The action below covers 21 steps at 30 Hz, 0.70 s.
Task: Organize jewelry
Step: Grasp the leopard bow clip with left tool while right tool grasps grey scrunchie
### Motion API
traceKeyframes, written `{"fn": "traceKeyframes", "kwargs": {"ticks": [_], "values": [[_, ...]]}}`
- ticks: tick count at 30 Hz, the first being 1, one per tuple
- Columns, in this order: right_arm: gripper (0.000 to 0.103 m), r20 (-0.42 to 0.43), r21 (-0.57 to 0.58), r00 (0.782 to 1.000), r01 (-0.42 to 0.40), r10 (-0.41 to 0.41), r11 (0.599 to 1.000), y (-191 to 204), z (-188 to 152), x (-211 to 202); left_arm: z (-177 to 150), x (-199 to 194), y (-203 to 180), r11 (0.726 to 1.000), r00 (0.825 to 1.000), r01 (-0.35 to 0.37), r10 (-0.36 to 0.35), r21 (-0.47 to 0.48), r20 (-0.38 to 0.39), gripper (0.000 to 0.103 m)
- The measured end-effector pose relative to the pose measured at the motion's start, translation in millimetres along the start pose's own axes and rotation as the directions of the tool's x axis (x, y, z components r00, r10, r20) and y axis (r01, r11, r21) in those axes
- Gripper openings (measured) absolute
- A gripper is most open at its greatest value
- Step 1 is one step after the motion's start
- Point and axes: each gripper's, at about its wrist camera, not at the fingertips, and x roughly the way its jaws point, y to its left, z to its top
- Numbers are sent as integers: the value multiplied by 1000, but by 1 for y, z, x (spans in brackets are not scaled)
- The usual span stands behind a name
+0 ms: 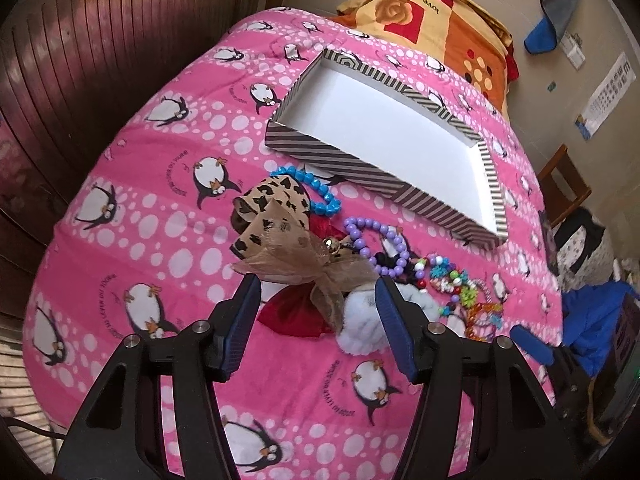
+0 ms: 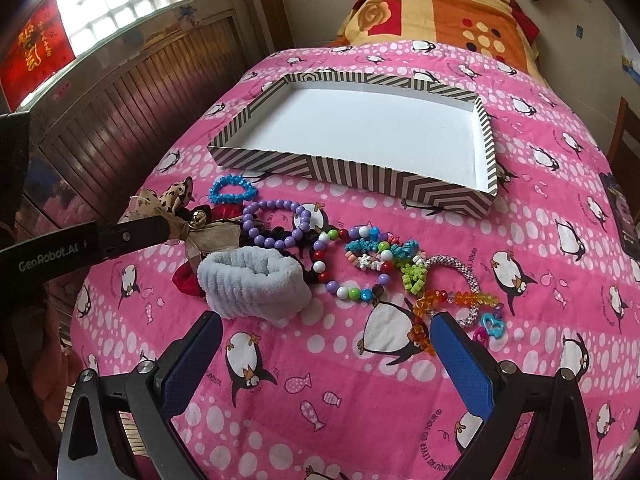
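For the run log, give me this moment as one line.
left gripper: open over bow | right gripper: open, empty | striped box: empty | jewelry on bedspread

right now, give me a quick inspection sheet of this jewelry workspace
surface: pink penguin bedspread, soft and rounded
job's things: striped box open, white inside, nothing in it; blue bead bracelet, purple bead bracelet, multicolour bead bracelet, orange bead bracelet and leopard bow all lie in front of the box
clutter: white fluffy band and red scrunchie mixed into the pile
grippers: left hand-held gripper open, over the bow; right hand-held gripper open, holding nothing
cables: nothing seen
surroundings: folded orange blanket behind the box, wooden panelling at left
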Motion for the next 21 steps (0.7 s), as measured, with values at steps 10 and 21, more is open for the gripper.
{"fn": "traceKeyframes", "kwargs": {"ticks": [10,21], "values": [[102,-12,-64,999,-49,48,997,13,6,18,17,30,15,988,997,29,-40,-150,-69,70],[39,-85,-67,976,-205,200,976,15,18,61,22,46,23,991,997,-15,4,-136,-81,24]]}}
